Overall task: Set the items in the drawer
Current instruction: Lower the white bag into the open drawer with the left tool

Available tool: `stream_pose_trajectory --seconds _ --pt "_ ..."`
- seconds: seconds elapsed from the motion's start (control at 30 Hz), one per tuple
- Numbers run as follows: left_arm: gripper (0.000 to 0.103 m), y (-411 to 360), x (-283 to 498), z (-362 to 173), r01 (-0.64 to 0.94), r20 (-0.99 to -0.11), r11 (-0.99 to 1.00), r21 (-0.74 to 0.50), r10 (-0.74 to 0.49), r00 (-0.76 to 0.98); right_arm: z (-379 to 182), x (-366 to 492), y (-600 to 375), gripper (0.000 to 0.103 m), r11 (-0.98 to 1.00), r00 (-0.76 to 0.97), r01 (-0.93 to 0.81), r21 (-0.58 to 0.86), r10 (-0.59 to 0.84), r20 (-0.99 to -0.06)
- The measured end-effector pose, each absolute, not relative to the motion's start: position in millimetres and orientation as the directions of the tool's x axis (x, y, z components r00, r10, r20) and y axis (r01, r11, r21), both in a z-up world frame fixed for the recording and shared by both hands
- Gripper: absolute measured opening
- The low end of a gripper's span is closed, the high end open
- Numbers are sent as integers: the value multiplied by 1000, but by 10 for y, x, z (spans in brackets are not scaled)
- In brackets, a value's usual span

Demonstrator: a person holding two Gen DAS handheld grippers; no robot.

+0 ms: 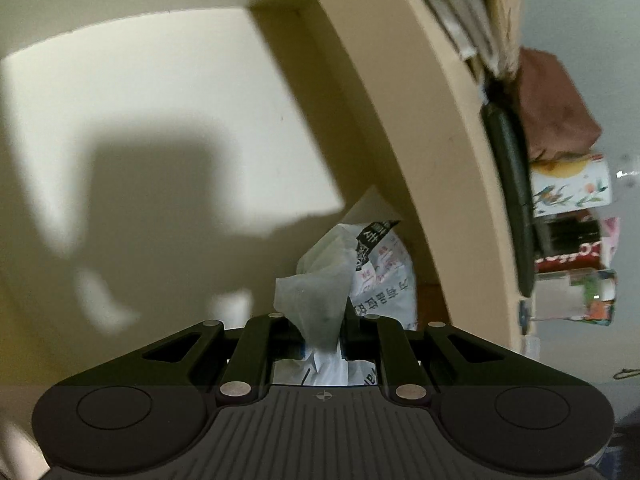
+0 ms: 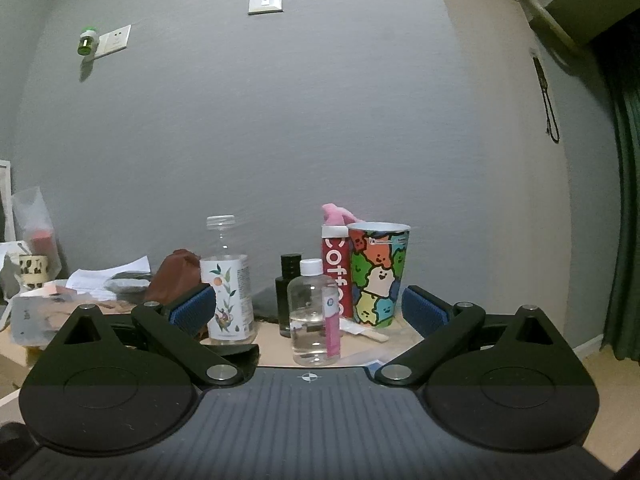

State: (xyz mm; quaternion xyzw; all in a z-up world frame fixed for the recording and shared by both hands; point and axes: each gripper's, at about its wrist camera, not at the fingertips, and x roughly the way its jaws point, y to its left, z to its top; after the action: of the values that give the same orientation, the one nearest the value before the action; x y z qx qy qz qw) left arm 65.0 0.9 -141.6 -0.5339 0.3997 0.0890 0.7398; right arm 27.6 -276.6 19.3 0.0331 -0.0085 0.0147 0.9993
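In the left wrist view my left gripper (image 1: 324, 322) is shut on a white printed tissue packet (image 1: 384, 280), with a crumpled tissue (image 1: 316, 300) sticking up between the fingers. The packet hangs low inside the open cream drawer (image 1: 160, 120), near its right wall (image 1: 420, 100). In the right wrist view my right gripper (image 2: 308, 308) stands open and holds nothing. Its blue pads (image 2: 192, 308) flank a small clear bottle (image 2: 314, 316) that stands further off on the tabletop.
On the tabletop stand a tall bottle with a floral label (image 2: 228, 292), a dark bottle (image 2: 289, 292), a red tube (image 2: 336, 272) and a colourful cup (image 2: 378, 276). A brown pouch (image 2: 176, 272) and papers (image 2: 108, 276) lie to the left. Grey wall behind.
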Motion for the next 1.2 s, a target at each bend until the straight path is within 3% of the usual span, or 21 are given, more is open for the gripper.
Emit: stream_pose_trajectory --seconds 0.6,0.83,1.03,1.2 --pt "16 -284 982 -1508 -571 -664 360 -738 -233 711 184 333 -2851 103 995 1000 -18 94 18 3" --pt "27 -210 953 -1479 -535 -658 407 -740 -277 700 146 371 -2794 103 997 999 -37 67 39 -29" --pt "52 -190 929 -1374 -521 -659 423 -742 -315 683 110 389 -2715 103 999 998 -48 26 49 -50" --pt "55 -188 868 -1171 -453 -644 500 -738 -321 695 70 450 -2671 103 997 991 -74 -11 72 -115"
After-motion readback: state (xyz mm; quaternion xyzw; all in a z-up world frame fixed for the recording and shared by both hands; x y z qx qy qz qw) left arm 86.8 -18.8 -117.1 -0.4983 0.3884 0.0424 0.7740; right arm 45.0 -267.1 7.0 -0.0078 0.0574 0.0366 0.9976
